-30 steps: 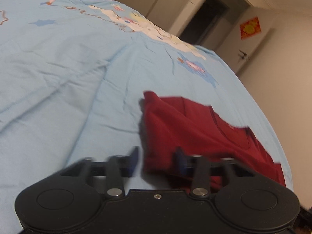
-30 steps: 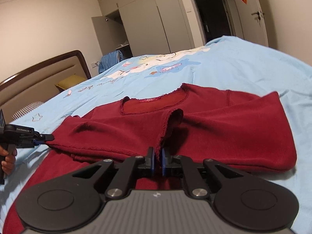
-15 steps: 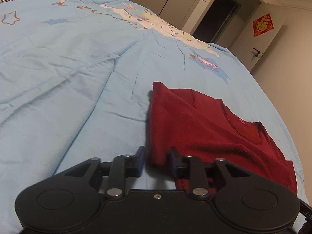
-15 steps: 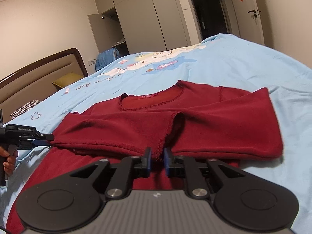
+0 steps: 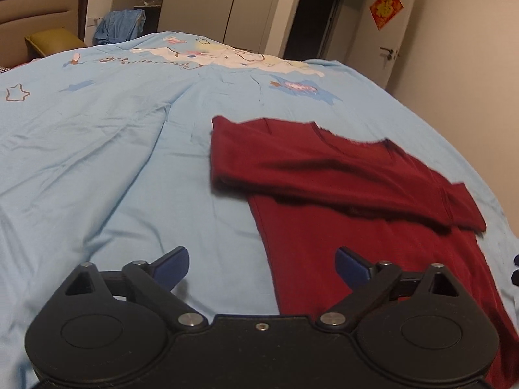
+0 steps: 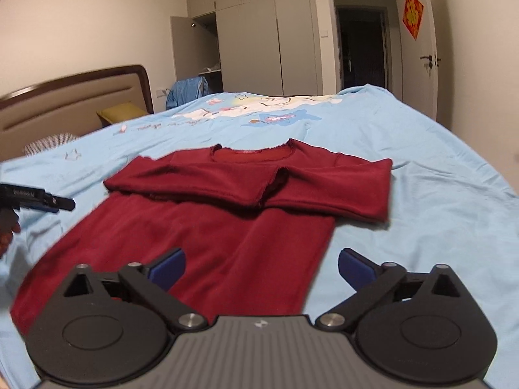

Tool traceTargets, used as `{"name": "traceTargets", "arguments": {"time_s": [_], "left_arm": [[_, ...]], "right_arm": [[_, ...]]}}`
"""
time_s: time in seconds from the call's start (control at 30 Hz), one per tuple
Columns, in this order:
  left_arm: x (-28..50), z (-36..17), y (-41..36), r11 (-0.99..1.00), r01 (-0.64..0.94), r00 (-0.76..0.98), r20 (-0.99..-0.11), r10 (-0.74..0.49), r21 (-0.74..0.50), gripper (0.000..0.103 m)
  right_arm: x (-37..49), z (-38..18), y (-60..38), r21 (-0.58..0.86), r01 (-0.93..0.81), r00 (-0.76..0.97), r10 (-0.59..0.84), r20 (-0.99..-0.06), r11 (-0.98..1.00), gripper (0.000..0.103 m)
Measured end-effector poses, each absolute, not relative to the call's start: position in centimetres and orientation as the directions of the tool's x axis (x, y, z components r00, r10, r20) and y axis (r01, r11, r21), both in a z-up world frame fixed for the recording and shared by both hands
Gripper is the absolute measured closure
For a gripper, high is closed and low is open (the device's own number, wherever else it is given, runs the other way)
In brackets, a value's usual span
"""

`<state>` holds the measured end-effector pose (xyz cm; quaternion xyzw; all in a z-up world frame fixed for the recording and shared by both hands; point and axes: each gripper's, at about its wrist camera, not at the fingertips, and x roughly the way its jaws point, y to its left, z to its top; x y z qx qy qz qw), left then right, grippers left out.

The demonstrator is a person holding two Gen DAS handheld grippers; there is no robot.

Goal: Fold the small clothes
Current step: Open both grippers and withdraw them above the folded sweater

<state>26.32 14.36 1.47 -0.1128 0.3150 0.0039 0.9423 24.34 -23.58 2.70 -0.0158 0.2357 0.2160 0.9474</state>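
I see the dark red shirt (image 6: 207,236) flat on the bed (image 6: 421,194), sleeves folded across its chest. My left gripper (image 5: 261,261) and right gripper (image 6: 261,267) are released, empty. Only the right view shows the neckline.

Dark red shirt (image 6: 227,227); lt blue bedsheet (image 5: 97,162) (cartoon print, stars).

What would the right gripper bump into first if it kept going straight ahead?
Most likely the dark red long-sleeved top spread on the light blue bedsheet. The open right gripper points across the top's lower body toward the folded sleeves; depth is hard to judge, so it might skim just above the cloth.
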Motion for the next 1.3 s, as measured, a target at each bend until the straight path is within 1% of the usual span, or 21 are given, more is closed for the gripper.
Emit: {"name": "traceTargets", "arguments": {"time_s": [0.1, 0.33, 0.47, 0.6, 0.7, 0.87, 0.97, 1.0, 1.03, 1.1, 1.13, 1.17, 1.2, 1.23, 1.27, 1.3], "left_arm": [[23.6, 1.1, 13.1, 0.980, -0.055, 0.798, -0.599, -0.071, -0.189, 0.001], [19.7, 0.5, 10.5, 0.990, -0.025, 0.775, -0.628, -0.067, -0.137, 0.001], [18.4, 0.5, 9.1, 0.993, -0.001, 0.774, -0.629, -0.073, -0.117, 0.001], [17.9, 0.4, 7.9, 0.994, 0.009, 0.751, -0.656, -0.077, -0.106, 0.001], [17.5, 0.5, 7.4, 0.993, 0.005, 0.741, -0.666, -0.085, -0.121, 0.001], [17.2, 0.7, 6.6, 0.993, 0.000, 0.728, -0.681, -0.082, -0.119, 0.001], [17.1, 0.9, 6.3, 0.994, 0.002, 0.726, -0.683, -0.078, -0.110, 0.001], [17.0, 0.9, 6.2, 0.994, 0.002, 0.726, -0.684, -0.076, -0.108, 0.001], [17.0, 1.0, 6.2, 0.994, 0.001, 0.726, -0.684, -0.075, -0.107, 0.001], [16.9, 1.1, 6.1, 0.994, 0.003, 0.727, -0.683, -0.077, -0.110, 0.001], [16.9, 1.2, 6.0, 0.994, 0.005, 0.727, -0.682, -0.080, -0.110, 0.001], [16.8, 1.2, 6.0, 0.994, 0.008, 0.727, -0.682, -0.081, -0.110, 0.001], [16.7, 1.2, 5.9, 0.994, 0.012, 0.727, -0.682, -0.083, -0.108, 0.001], [16.7, 1.2, 5.8, 0.994, 0.017, 0.726, -0.683, -0.084, -0.105, 0.001], [16.6, 1.2, 5.8, 0.995, 0.021, 0.725, -0.683, -0.085, -0.101, 0.001], [16.5, 1.2, 5.6, 0.995, 0.025, 0.726, -0.683, -0.084, -0.096, 0.001]], "right_arm": [[21.6, 2.3, -23.6, -0.010, -0.427, 0.800, 0.372, -0.471, 0.904, 0.000], [15.9, 1.1, -22.8, -0.189, -0.478, 0.808, 0.345, -0.478, 0.858, 0.000], [13.2, 0.2, -21.6, -0.311, -0.518, 0.808, 0.337, -0.483, 0.797, 0.000], [11.2, -1.1, -20.3, -0.428, -0.538, 0.813, 0.312, -0.491, 0.726, 0.000], [10.2, -2.4, -19.5, -0.492, -0.546, 0.816, 0.298, -0.495, 0.678, 0.000], [9.9, -4.4, -17.8, -0.600, -0.469, 0.867, 0.208, -0.453, 0.648, 0.000], [9.9, -4.9, -17.2, -0.635, -0.438, 0.888, 0.196, -0.416, 0.637, 0.000], [9.8, -5.0, -17.1, -0.641, -0.436, 0.891, 0.200, -0.408, 0.632, 0.002], [9.7, -5.0, -17.2, -0.638, -0.444, 0.888, 0.212, -0.408, 0.629, 0.005], [9.4, -5.0, -17.3, -0.626, -0.464, 0.879, 0.238, -0.413, 0.627, 0.022], [9.2, -5.0, -17.3, -0.626, -0.470, 0.877, 0.247, -0.412, 0.622, 0.025], [9.0, -5.0, -17.3, -0.627, -0.478, 0.874, 0.261, -0.410, 0.615, 0.036], [8.8, -4.9, -17.3, -0.627, -0.488, 0.870, 0.276, -0.409, 0.608, 0.050], [8.6, -4.9, -17.3, -0.626, -0.494, 0.867, 0.286, -0.409, 0.604, 0.058], [8.5, -4.8, -17.2, -0.621, -0.500, 0.864, 0.296, -0.408, 0.603, 0.072], [8.4, -4.7, -17.3, -0.611, -0.509, 0.859, 0.311, -0.407, 0.607, 0.081]]}}
